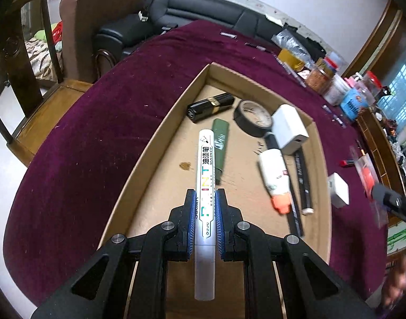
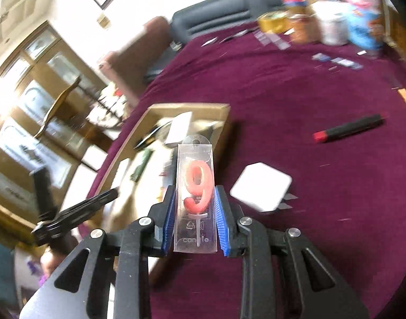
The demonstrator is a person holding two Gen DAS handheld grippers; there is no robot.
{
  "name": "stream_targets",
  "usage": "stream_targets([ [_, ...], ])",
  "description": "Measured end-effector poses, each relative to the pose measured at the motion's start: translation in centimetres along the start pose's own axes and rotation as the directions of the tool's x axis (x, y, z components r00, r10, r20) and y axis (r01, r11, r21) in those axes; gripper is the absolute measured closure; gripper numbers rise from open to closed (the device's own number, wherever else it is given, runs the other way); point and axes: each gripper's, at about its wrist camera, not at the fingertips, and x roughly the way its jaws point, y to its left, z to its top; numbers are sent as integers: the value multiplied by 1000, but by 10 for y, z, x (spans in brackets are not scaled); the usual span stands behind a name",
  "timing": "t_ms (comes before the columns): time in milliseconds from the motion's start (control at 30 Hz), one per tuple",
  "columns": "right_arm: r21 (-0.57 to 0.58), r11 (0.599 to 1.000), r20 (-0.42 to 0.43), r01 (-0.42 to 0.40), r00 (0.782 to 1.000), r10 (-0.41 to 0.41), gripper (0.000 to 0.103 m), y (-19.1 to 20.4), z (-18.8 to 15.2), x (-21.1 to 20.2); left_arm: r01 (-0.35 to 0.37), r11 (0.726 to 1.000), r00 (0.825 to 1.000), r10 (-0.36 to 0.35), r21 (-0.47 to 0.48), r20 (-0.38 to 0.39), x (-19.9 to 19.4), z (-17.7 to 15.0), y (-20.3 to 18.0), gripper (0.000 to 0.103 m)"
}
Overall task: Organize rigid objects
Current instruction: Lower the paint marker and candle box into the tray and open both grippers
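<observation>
Left gripper (image 1: 205, 199) is clamped on a white paint marker (image 1: 205, 186), held over the cardboard box (image 1: 155, 143). Right gripper (image 2: 194, 196) squeezes a boxed number-nine candle (image 2: 196, 186) above the purple tablecloth (image 2: 309, 106). Beyond lie a white charger (image 2: 260, 187) and a red-capped pen (image 2: 349, 129); inside the box, a tape roll (image 1: 252, 118) and a black lipstick (image 1: 210, 106).

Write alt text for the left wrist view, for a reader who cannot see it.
The left gripper holds a white paint marker lengthwise between its blue-padded fingers, above an open cardboard box on a maroon tablecloth. Inside the box lie a black lipstick, a roll of black tape, a white charger and a glue bottle.
</observation>
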Motion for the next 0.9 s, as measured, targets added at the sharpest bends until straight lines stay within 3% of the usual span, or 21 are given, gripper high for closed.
stream_targets([
  [200,-52,997,-112,-58,992,52,77,50,1,57,-24,1000,1000,24,-1,-18,19,22,6,92],
  [467,-71,997,-205,-1,979,-14,77,83,3,133,32,999,999,-32,-37,-7,17,31,11,91],
  [533,-72,997,-207,17,978,-32,77,85,5,142,48,998,999,-48,-33,17,8,29,12,83],
  [667,-125,989,-174,84,979,-105,77,90,8,152,74,997,993,-71,-35,94,-21,22,17,55],
  [767,-136,983,-150,123,978,-143,77,91,11,153,81,996,985,-74,-38,156,-45,18,18,51],
  [900,-155,982,-121,111,984,-131,76,89,9,140,38,999,970,-36,-6,240,-75,7,9,45],
])
